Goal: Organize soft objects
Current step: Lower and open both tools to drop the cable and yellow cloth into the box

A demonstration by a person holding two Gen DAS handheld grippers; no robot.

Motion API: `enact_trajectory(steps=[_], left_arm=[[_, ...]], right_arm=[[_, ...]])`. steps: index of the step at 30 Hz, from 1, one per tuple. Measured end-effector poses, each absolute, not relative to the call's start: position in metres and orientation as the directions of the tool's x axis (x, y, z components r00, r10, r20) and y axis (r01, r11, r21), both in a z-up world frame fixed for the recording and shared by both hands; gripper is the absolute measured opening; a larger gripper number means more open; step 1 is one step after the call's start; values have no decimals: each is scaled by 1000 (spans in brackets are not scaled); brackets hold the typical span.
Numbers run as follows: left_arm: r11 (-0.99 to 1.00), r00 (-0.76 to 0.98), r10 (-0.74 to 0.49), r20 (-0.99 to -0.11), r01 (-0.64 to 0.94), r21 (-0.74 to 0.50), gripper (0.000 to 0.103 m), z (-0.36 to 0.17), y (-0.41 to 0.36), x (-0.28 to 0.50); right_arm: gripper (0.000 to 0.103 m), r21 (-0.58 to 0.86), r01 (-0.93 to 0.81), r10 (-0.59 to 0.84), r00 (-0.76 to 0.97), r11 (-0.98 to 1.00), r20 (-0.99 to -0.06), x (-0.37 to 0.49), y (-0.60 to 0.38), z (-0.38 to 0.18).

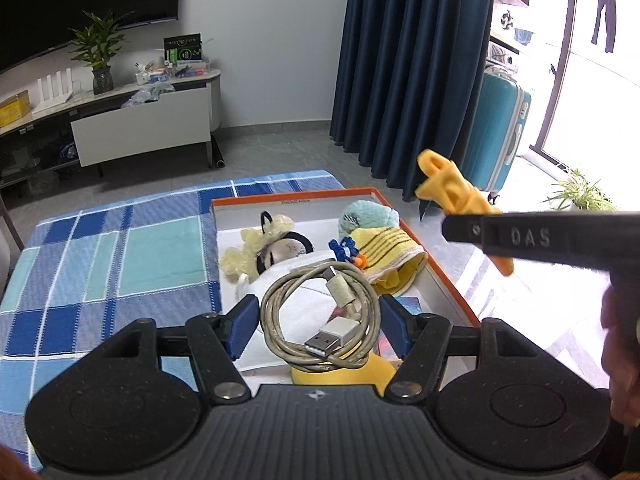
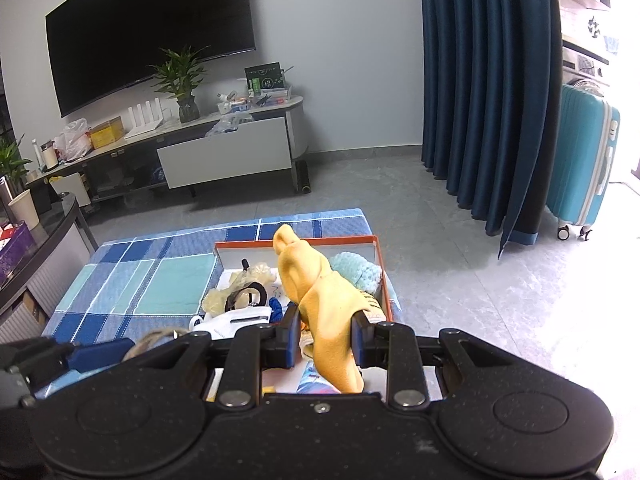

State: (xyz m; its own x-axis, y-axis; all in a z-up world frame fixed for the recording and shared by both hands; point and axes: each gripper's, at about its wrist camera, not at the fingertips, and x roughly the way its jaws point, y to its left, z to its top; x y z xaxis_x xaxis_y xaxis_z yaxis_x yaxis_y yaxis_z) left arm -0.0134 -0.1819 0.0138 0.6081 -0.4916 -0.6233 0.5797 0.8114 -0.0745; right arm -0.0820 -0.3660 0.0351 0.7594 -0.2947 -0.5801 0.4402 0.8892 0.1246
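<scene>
Coiled cable point(image 1: 320, 320) pinched between left gripper point(image 1: 318, 326) pads over orange box point(image 1: 452, 276), yellow cloth point(image 2: 320, 304) clamped narrow in right gripper point(image 2: 326, 340) (both apparently lifted for sorting among box's soft items).

orange-rimmed box point(image 1: 440, 264) on a blue-and-teal checked cloth point(image 1: 120, 256); yellow fabric point(image 2: 328, 312).

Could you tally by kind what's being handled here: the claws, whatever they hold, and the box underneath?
grippers: 2, the left gripper and the right gripper
coiled USB cable: 1, clamped in the left
yellow cloth: 1, clamped in the right
orange box: 1
Total: 5
</scene>
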Motion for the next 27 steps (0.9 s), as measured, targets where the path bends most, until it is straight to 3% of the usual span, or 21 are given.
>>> enact_trajectory(steps=[12, 18, 20, 26, 27], left_arm=[[779, 560, -520, -645, 620, -90, 66, 0, -202, -2], [773, 546, -523, -654, 627, -95, 66, -4, -208, 2], [771, 543, -526, -654, 630, -98, 67, -5, -210, 3], [746, 515, -551, -657, 657, -112, 68, -8, -220, 4], [743, 513, -553, -656, 660, -111, 74, -8, -221, 5]], right_arm=[[34, 128, 426, -261, 736, 895, -624, -49, -388, 22], [44, 155, 411, -233, 745, 898, -625, -42, -394, 19], [57, 174, 408, -225, 755, 896, -616, -45, -396, 20], [57, 184, 441, -266, 771, 879, -579, -60, -400, 28], [57, 187, 444, -269, 773, 876, -575, -63, -401, 28]])
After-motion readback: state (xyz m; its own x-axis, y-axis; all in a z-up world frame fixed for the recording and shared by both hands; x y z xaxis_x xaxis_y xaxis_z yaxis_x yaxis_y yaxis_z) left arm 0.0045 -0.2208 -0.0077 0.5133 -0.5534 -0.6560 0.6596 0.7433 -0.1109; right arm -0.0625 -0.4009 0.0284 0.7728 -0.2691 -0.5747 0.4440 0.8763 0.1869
